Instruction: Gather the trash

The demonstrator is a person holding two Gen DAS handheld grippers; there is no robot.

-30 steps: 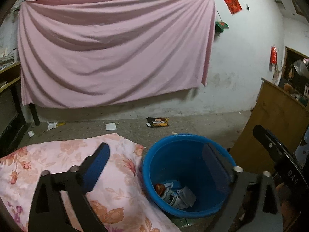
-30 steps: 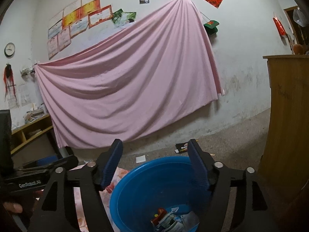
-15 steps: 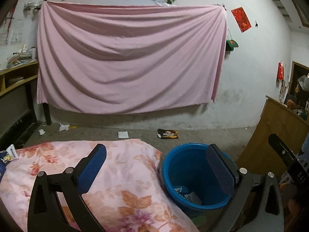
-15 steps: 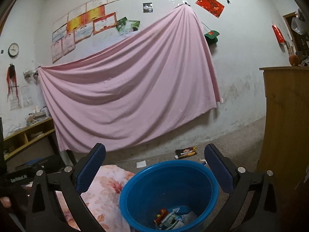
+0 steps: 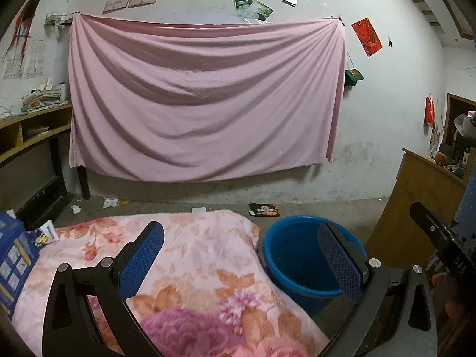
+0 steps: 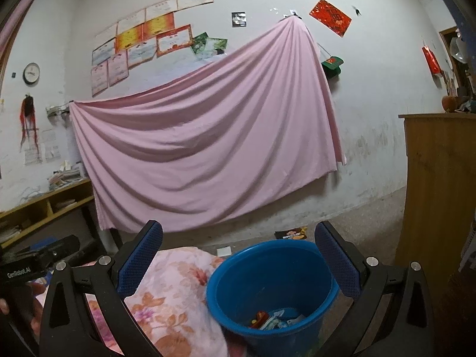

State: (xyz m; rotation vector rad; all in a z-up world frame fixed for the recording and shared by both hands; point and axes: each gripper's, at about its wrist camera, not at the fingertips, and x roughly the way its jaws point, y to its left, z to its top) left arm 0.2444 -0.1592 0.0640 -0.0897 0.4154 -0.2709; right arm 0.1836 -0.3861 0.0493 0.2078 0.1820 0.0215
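A blue bucket [image 5: 285, 255] stands on the floor beside a floral blanket [image 5: 193, 255]. In the right wrist view the bucket [image 6: 267, 273] holds several wrappers and papers [image 6: 273, 321] at its bottom. A dark snack wrapper [image 5: 264, 209] and a white paper scrap [image 5: 198, 209] lie on the floor behind it. My left gripper [image 5: 241, 238] is open and empty above the blanket's edge, left of the bucket. My right gripper [image 6: 239, 235] is open and empty, held back from and above the bucket's near rim.
Crumpled papers [image 5: 110, 201] lie on the floor by the wall under a pink sheet [image 5: 202, 104]. A blue box [image 5: 12, 255] sits at the blanket's left end. A wooden cabinet [image 6: 440, 193] stands right of the bucket, and a low shelf [image 6: 44, 205] runs along the left.
Both grippers have drawn back and up from the bucket, which now looks smaller and lower. The left one has swung left over the blanket. The right jaws have spread wider.
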